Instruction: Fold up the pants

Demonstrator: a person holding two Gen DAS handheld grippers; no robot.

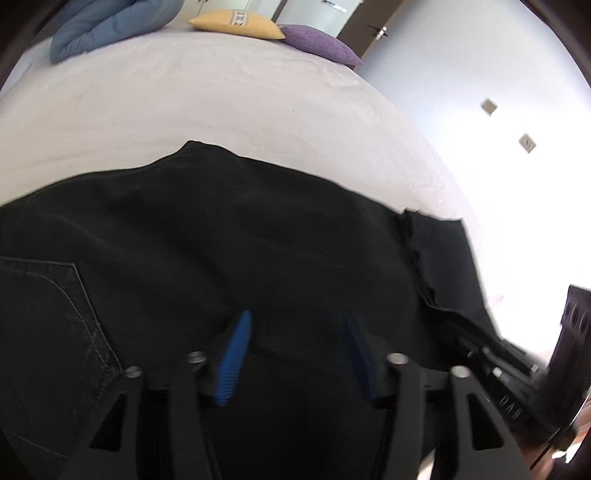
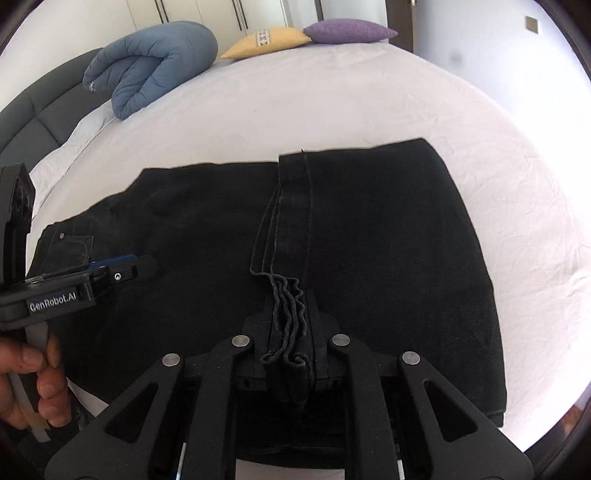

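Black denim pants (image 2: 369, 236): laid flat on the bed, folded over on themselves, covering the near half of the mattress. The leg hems (image 2: 291, 206) lie on top across the middle of the garment, their stitched edges running from the far edge toward the right wrist camera. A back pocket with pale stitching (image 1: 55, 306) shows at the left in the left wrist view; a riveted pocket corner (image 2: 74, 243) shows at the left end in the right wrist view.

Right gripper (image 2: 290, 332): black, two-finger, closed on a bunched stack of hem layers, which stand rippled between its pads. Its front end also appears, blurred, at the lower right of the left wrist view (image 1: 517, 373).

Left gripper (image 1: 295, 354): black with blue ribbed pads (image 1: 234, 362), fingers apart, poised above the dark cloth; no fabric is pinched between the pads, though whether the tips touch the denim is hard to tell. Held by a hand (image 2: 33, 380) at the lower left of the right wrist view.

Bed with pale lilac sheet (image 2: 332, 92): carries all items. Grey padded headboard (image 2: 40, 110) at the far left.

Rolled blue quilted duvet (image 2: 155, 62), yellow cushion with patterned band (image 2: 269, 42) and purple cushion (image 2: 347, 31): ranged along the far edge, well apart from the pants.
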